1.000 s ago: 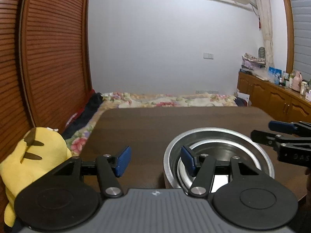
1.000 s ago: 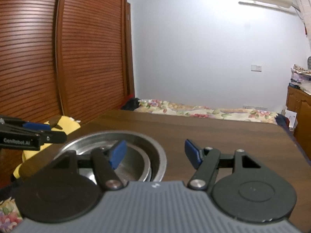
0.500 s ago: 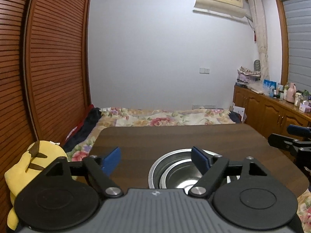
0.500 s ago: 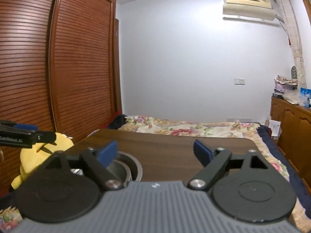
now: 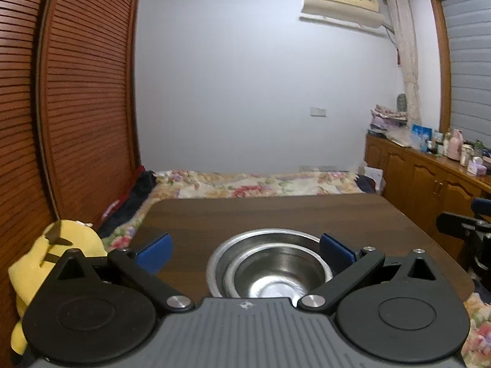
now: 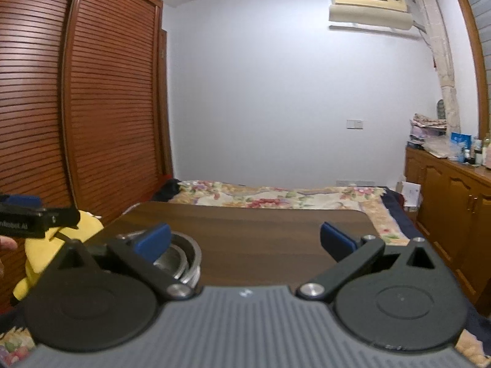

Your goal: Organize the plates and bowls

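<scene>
Both grippers drawn back from nested round steel bowls (image 5: 270, 266) on dark wooden table (image 5: 276, 214), left gripper (image 5: 245, 250) and right gripper (image 6: 245, 239) jaws opening wide, empty.

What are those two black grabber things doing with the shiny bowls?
A person holds a grabber in each hand to tidy dishes. The steel bowls sit nested, smaller inside bigger, on the dark wooden table. Neither grabber holds anything: the left gripper and the right gripper are both opening their jaws wide, with nothing pressed between the blue pads. A yellow plush toy sits beside the table.
</scene>
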`<state>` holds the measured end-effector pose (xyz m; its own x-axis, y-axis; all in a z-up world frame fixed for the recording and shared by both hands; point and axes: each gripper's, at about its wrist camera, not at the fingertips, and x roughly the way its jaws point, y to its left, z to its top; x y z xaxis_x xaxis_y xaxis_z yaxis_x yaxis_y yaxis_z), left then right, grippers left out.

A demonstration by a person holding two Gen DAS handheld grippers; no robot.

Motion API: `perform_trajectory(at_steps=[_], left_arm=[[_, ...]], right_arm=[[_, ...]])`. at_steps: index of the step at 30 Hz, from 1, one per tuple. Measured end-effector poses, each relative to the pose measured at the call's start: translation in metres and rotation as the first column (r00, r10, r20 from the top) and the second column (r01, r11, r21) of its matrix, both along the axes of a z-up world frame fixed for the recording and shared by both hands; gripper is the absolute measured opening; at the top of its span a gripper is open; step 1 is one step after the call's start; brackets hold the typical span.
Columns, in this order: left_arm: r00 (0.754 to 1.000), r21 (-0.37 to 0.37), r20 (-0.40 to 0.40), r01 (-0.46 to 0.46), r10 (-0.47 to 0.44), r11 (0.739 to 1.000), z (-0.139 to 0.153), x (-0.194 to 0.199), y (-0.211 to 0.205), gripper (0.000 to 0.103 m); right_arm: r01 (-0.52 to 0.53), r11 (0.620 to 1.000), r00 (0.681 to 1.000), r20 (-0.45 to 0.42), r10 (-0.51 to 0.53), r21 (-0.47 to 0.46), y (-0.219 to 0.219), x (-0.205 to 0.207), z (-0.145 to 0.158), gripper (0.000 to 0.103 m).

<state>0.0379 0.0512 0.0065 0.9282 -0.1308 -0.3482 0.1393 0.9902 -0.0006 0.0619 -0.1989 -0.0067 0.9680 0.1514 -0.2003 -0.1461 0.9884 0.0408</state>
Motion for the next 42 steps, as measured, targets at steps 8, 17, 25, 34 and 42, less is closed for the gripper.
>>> perform_trajectory(at_steps=[8, 17, 25, 34, 42], left_arm=[[0.999, 0.042, -0.042, -0.020, 0.022, 0.999, -0.014, -0.003, -0.023, 0.103], [0.998, 0.093, -0.032, -0.047, 0.051, 0.995, -0.023, -0.012, -0.036, 0.103], [0.998, 0.083, -0.052, -0.025, 0.029, 0.996, -0.030, -0.014, -0.037, 0.103], [0.997, 0.092, -0.063, -0.040, 0.046, 0.995, -0.036, -0.012, -0.033, 0.103], [0.996, 0.103, -0.064, -0.047, 0.054, 0.994, -0.038, -0.012, -0.034, 0.103]], right_arm=[[0.048, 0.999, 0.998, -0.027, -0.048, -0.005, -0.005, -0.010, -0.006, 0.103], [0.096, 0.995, 0.994, -0.054, -0.096, -0.002, -0.009, -0.011, -0.019, 0.103], [0.112, 0.994, 0.990, -0.084, -0.113, -0.012, -0.010, -0.012, -0.030, 0.103], [0.122, 0.993, 0.986, -0.113, -0.122, -0.007, -0.011, -0.012, -0.037, 0.103], [0.123, 0.992, 0.986, -0.117, -0.122, -0.001, -0.015, -0.010, -0.037, 0.103]])
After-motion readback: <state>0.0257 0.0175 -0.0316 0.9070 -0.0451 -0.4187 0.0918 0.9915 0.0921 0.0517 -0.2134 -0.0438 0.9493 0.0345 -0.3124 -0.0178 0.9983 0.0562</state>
